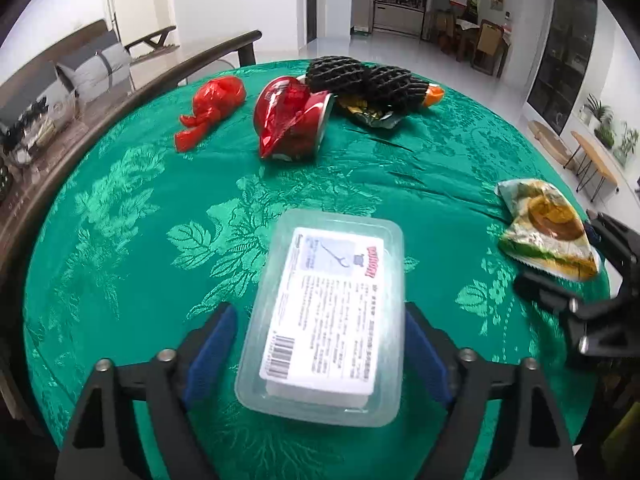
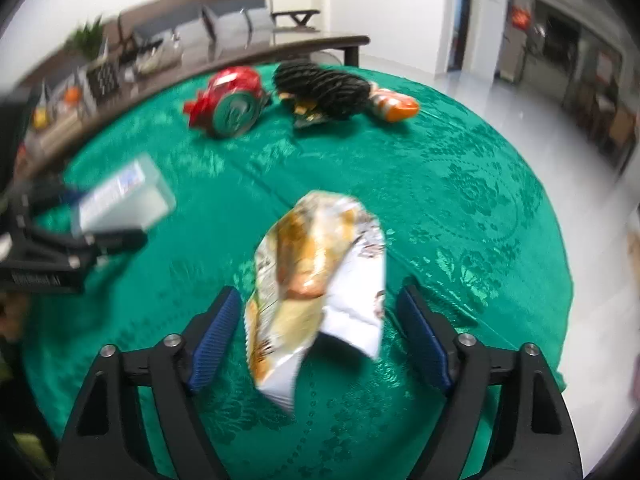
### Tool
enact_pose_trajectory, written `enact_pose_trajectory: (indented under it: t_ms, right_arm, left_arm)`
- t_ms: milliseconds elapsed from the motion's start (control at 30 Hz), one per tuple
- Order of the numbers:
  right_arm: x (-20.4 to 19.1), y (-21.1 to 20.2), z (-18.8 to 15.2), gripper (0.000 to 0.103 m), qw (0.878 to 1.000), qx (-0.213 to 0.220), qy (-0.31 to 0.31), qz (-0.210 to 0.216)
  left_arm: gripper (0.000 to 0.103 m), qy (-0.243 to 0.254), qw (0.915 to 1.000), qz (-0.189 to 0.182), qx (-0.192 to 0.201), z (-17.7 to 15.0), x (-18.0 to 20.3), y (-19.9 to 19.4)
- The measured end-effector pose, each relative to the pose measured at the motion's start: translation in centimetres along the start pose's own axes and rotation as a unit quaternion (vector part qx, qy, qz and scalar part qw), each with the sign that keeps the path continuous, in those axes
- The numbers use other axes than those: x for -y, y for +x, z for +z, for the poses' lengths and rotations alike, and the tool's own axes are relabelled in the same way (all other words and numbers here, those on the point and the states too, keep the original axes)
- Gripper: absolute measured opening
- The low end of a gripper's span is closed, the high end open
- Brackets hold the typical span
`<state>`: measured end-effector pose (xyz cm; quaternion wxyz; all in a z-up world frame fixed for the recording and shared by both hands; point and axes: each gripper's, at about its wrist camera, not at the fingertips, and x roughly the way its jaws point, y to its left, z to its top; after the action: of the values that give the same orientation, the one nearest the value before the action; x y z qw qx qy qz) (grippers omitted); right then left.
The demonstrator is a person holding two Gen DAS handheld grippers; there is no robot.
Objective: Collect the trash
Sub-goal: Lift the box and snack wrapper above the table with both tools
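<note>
Two handheld grippers reach over a round table covered in a green floral tablecloth (image 1: 132, 216), each framing a piece of trash.

At far left lies a knotted red plastic bag (image 1: 210, 110), then a crushed red can (image 1: 292, 120), then black foam fruit netting (image 1: 364, 80) over a gold wrapper, with an orange packet (image 1: 434, 95) beside it. In front, the left gripper (image 1: 320, 348) has its blue-padded fingers spread on either side of a clear plastic box (image 1: 324, 316) with a white printed label; contact is unclear. To the right, the right gripper (image 2: 320, 332) is open around a crumpled yellow-and-white snack wrapper (image 2: 316, 280), blurred, near the table's edge.
</note>
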<state>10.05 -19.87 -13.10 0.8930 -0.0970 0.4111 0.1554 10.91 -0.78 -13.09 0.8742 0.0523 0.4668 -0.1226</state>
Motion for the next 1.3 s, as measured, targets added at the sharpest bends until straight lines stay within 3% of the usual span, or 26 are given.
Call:
enact_pose_trajectory:
  t_ms: [200,1300]
  right_arm:
    - [0.18,0.44,-0.02,0.09,1.0,0.004,0.007,-0.001]
    - [-0.1,0.52,-0.05,0.092,1.0,0.006,0.008,0.0]
  left_arm:
    - [0.095,0.002,0.9998,0.005,0.018,-0.14,0.04,0.35]
    - [0.098,-0.002,0.9999,0.001,0.017,0.01,-0.13,0.63]
